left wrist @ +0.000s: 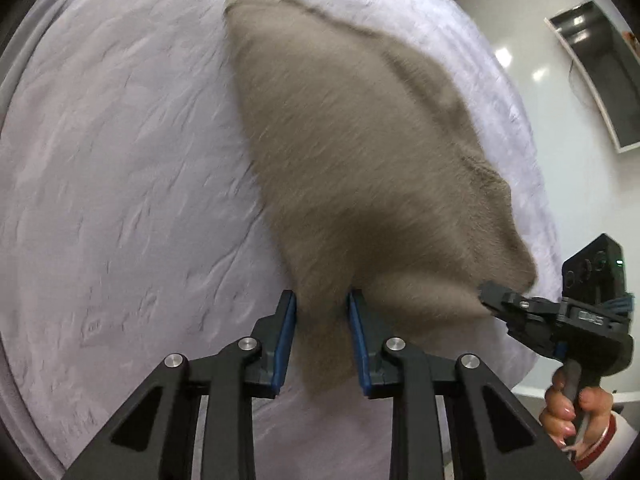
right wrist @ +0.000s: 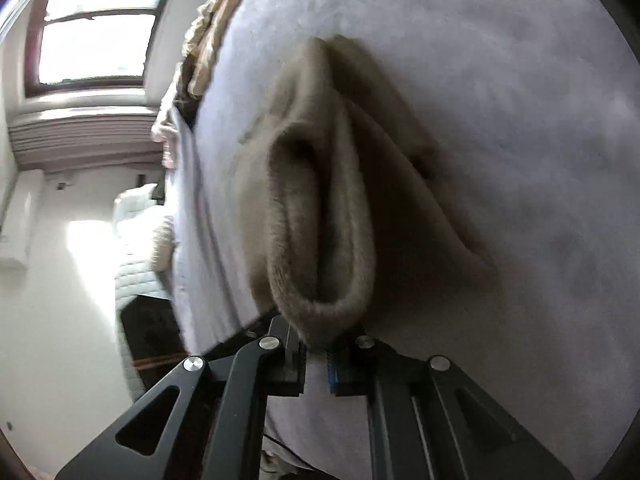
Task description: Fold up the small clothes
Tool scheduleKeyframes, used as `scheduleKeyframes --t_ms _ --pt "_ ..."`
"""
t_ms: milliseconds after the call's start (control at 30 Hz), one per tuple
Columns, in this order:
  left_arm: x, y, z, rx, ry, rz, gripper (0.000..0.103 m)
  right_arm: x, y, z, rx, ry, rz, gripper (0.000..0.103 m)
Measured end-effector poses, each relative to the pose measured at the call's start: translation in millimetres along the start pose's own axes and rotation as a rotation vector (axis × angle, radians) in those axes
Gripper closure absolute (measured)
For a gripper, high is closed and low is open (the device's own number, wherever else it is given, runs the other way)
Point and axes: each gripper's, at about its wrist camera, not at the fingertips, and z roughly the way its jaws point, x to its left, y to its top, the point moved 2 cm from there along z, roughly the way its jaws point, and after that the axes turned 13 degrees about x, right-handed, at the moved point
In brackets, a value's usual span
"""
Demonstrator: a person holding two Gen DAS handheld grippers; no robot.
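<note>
The left gripper (left wrist: 322, 312) clamps its blue pads on a corner of the fuzzy taupe garment (left wrist: 360, 160), and the right gripper (right wrist: 316, 354) pinches its rolled hem. The garment lies half-lifted on a pale lilac plush bedspread (left wrist: 120, 180). No writing is legible. A window (right wrist: 92, 40) lights the room.

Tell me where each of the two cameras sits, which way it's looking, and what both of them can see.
Left wrist view: sits on the left gripper, looking steeply down its blue-padded fingers at the fuzzy taupe garment on the pale lilac bed cover; the right gripper and the hand holding it show at lower right.
Right wrist view: sits on the right gripper, looking down along the garment's folded edge toward a window.
Shared: the garment and bed cover.
</note>
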Motion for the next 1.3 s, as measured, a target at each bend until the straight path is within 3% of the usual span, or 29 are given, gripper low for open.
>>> scheduleKeyframes --t_ms 100,167,200,233,267,400,567,700,833,867,900,1033,1167,1300 --pt "1.4 -6.4 0.3 -0.025 0.011 -0.003 0.075 -34.8 2.6 13.6 0.011 0.010 0.090 0.095" --pt "-3.1 -9.3 -2.2 -0.042 0.044 -0.009 0.070 -35.3 5.7 15.0 0.012 0.009 0.086 0.095" --pt "-3.9 -12.4 -3.4 -0.041 0.077 -0.015 0.062 -30.7 7.7 15.2 0.019 -0.004 0.066 0.093" --pt "-1.9 -12.7 -3.4 -0.041 0.114 -0.023 0.033 -23.3 8.6 12.9 0.034 -0.042 0.027 0.093" --pt "-3.0 -13.6 -5.3 -0.049 0.165 -0.031 0.014 -17.8 8.8 10.8 0.039 -0.078 0.002 0.090" --pt "-0.1 -16.2 -18.3 -0.088 0.214 -0.068 0.013 5.0 4.9 -15.2 0.038 -0.235 -0.095 0.065" --pt "6.8 -20.2 -38.8 -0.157 0.305 -0.104 0.013 44.2 12.7 -47.0 -0.071 -0.314 -0.232 0.064" --pt "8.8 -15.7 -48.4 -0.202 0.359 -0.149 0.013 66.3 43.2 -29.0 -0.036 -0.341 -0.302 0.064" --pt "15.7 0.8 -41.0 -0.165 0.324 -0.204 0.013 66.6 63.9 -11.1 -0.024 -0.411 -0.298 0.067" --pt "16.9 2.0 -37.4 -0.152 0.337 -0.208 0.013 67.2 67.5 -6.3 -0.024 -0.440 -0.290 0.081" --pt "17.3 2.1 -34.2 -0.141 0.345 -0.204 0.013 58.6 69.8 -2.4 -0.029 -0.495 -0.279 0.086" --pt "16.3 3.5 -30.6 -0.123 0.310 -0.176 0.013 23.8 72.9 1.9 -0.008 -0.444 -0.200 0.088" --pt "11.7 8.1 -28.3 -0.114 0.268 -0.170 0.013 23.1 71.6 2.3 -0.003 -0.448 -0.220 0.088" --pt "9.2 11.4 -26.4 -0.099 0.274 -0.169 0.013 26.5 71.8 4.1 0.004 -0.473 -0.241 0.088"
